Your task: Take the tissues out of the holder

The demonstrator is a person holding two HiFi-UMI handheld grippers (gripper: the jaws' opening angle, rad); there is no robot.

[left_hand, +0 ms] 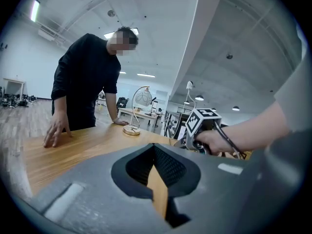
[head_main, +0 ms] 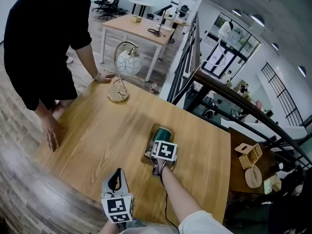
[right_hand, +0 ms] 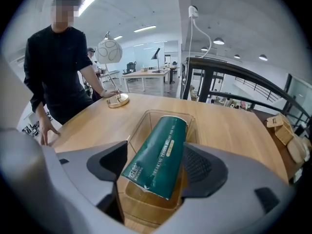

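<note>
Your right claw (right_hand: 156, 155) angles steeply down, jaws apart, straddling the tissues (right_hand: 162, 138) lying in the holder (right_hand: 138, 126).

A green tissue pack (head_main: 162, 131) is seen lying in a clear holder (head_main: 147, 152) at the middle of a wooden table (head_main: 97, 130). Its near end is covered by the right gripper (head_main: 161, 143). The left gripper (head_main: 116, 174) is held over the table's near edge. A globe lamp (head_main: 124, 67) is set near the far edge. Both hands of a person in black (head_main: 44, 38) are rested on the table.
</note>
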